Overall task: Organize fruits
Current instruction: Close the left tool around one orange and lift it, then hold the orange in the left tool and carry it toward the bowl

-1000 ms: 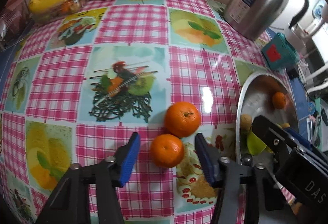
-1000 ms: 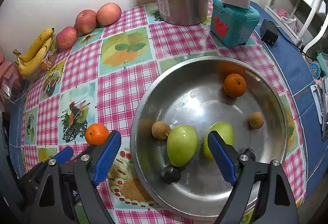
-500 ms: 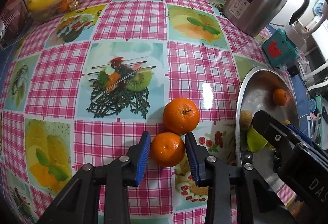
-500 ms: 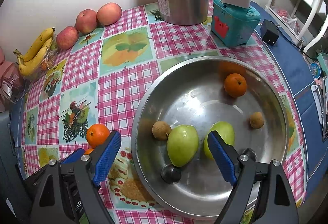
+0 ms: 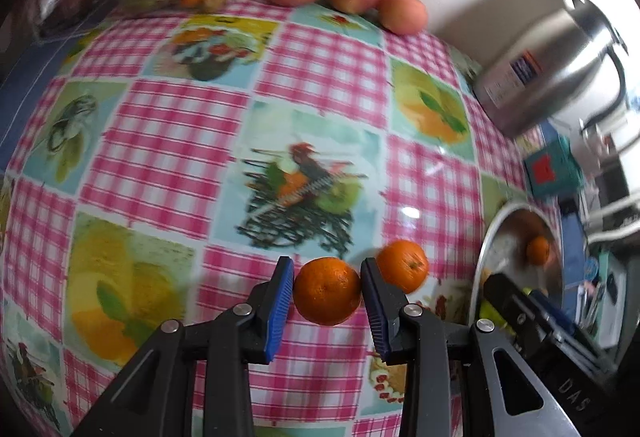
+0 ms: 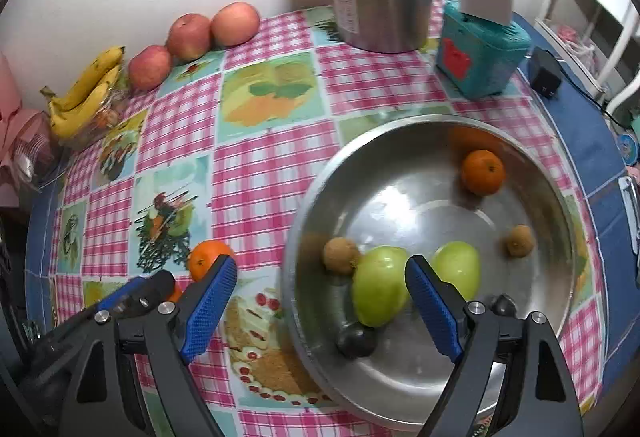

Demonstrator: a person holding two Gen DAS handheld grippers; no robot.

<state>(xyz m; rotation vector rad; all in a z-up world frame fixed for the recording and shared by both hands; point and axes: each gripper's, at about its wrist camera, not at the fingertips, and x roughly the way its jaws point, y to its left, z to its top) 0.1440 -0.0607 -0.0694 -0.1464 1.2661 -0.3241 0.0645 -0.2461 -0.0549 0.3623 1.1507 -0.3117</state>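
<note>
Left gripper point(image 5: 327, 293) clamps a tangerine point(image 5: 327, 291) over open tablecloth point(image 5: 168, 141), a second tangerine point(image 5: 403, 266) just beside; right gripper point(image 6: 320, 311) gapes empty above the bowl point(image 6: 560, 221) rim.

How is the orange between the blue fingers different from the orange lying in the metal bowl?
The held orange is clamped by the left gripper; the bowl orange touches no gripper. The held orange is outside the metal bowl, over the checked tablecloth; the bowl orange rests near the bowl's far wall. Both are round, bright orange and unpeeled.
</note>
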